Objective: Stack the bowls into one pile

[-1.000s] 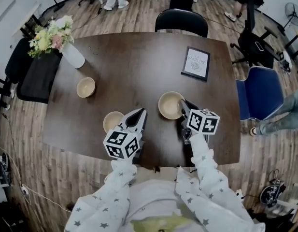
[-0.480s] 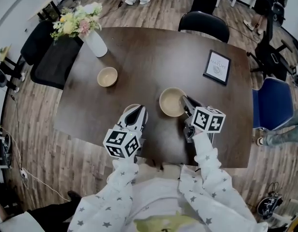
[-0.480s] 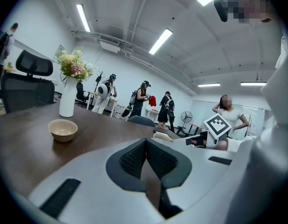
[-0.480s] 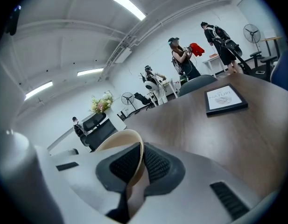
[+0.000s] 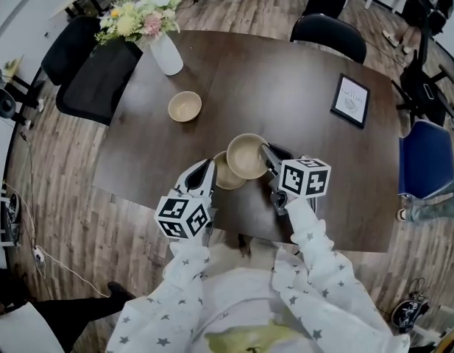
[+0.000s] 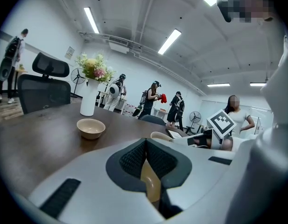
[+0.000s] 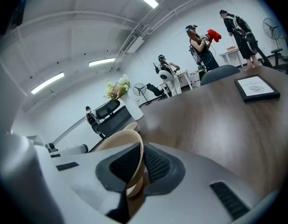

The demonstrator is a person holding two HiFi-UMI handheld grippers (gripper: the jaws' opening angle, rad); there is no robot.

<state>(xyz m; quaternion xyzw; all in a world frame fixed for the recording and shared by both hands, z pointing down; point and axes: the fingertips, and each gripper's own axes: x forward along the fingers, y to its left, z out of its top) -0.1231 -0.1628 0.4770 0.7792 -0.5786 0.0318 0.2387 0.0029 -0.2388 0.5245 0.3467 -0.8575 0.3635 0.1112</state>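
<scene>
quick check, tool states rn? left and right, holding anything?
left tool: closed on rim of left bowl.
right tool: closed on rim of right bowl.

Beige bowls (image 5: 185,106); dark brown table (image 5: 285,87); white star-print sleeves (image 5: 315,263).

On the desk (image 5: 285,79), a vase (image 5: 168,52) stood at the far left corner, with the far bowl (image 5: 185,106) in front of it and slightly to its right. A framed card (image 5: 352,100) lay near the right edge, well apart from the bowls. Near the front edge sat the left bowl (image 5: 222,176), its rim clamped between the jaws of the left gripper (image 5: 204,170). The right bowl (image 5: 247,156), its right rim pinched between the jaws of the right gripper (image 5: 267,153), overlapped the left bowl's right side from above. One chair (image 5: 328,37) stood behind the desk, a second chair (image 5: 94,79) at its left side and a third chair (image 5: 421,164) at its right
</scene>
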